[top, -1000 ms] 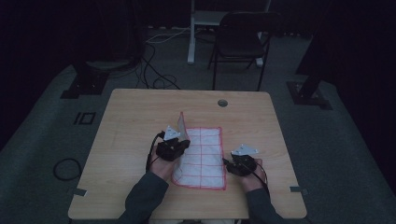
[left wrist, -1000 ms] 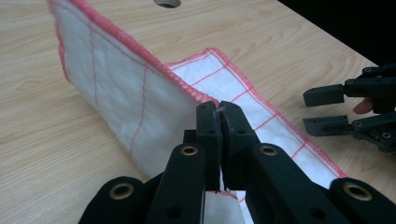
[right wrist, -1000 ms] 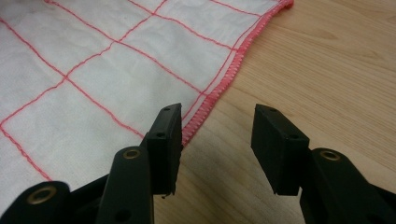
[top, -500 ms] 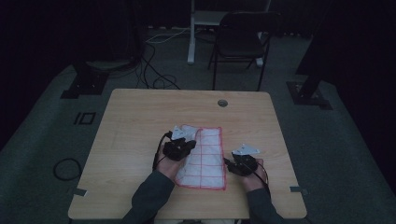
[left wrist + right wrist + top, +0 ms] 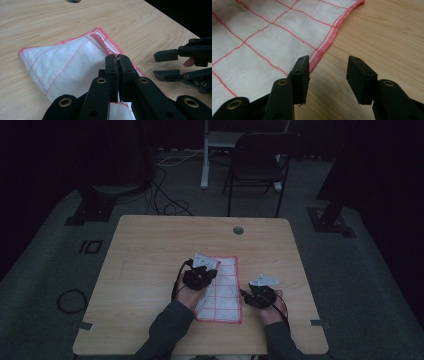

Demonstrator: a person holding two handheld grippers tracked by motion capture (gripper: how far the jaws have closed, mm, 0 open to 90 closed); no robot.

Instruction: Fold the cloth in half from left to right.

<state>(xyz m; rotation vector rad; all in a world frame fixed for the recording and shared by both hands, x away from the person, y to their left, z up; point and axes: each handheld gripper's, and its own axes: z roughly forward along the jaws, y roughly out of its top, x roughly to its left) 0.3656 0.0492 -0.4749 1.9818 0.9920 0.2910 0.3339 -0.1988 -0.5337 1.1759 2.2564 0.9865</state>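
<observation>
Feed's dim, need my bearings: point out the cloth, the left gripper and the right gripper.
cloth (image 5: 62, 62), left gripper view, white folded top layer.
left gripper (image 5: 117, 65), left gripper view, closed tips pinching the cloth.
right gripper (image 5: 327, 75), right gripper view, gap between open tips.

- The table (image 5: 150, 250) has a pale wood top with a round grommet hole (image 5: 238, 230) near its far edge.
- Beyond the table's far edge stands a dark chair (image 5: 260, 165), and just left of the chair a white post (image 5: 204, 155) rises from the floor.
- Black cables (image 5: 167, 195) trail over the floor beyond the table's far left corner.
- Dark stand bases sit off the table's far left (image 5: 92, 207) and far right (image 5: 330, 215) corners.
- A cable loop (image 5: 70, 301) lies on the floor left of the table.
- The floor (image 5: 45, 260) is grey carpet.
- The room is dim, with black surroundings behind the chair.
</observation>
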